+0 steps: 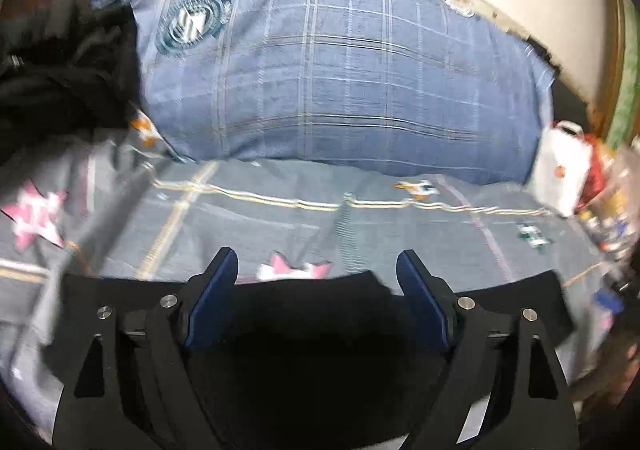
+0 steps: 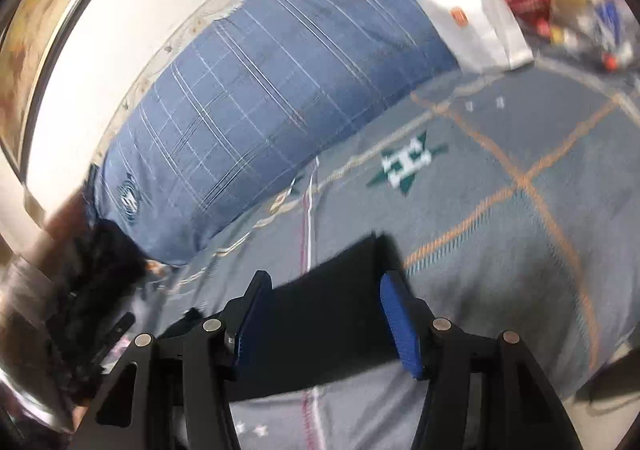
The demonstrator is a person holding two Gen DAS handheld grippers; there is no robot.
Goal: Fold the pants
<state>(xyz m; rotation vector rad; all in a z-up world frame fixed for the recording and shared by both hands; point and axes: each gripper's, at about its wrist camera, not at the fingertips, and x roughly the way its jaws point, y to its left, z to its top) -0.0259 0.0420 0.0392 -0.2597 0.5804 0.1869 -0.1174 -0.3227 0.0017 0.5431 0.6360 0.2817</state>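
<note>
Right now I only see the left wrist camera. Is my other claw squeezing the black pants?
Observer: No. The right claw is open, and the black pants lie flat between its fingers.
Operator: Does the cloth stop there?
Observer: No, one corner of it pokes out past the fingertips.
Operator: What's next to that corner?
Observer: Two orange lines crossing on the grey bedcover, off to the right.
</note>
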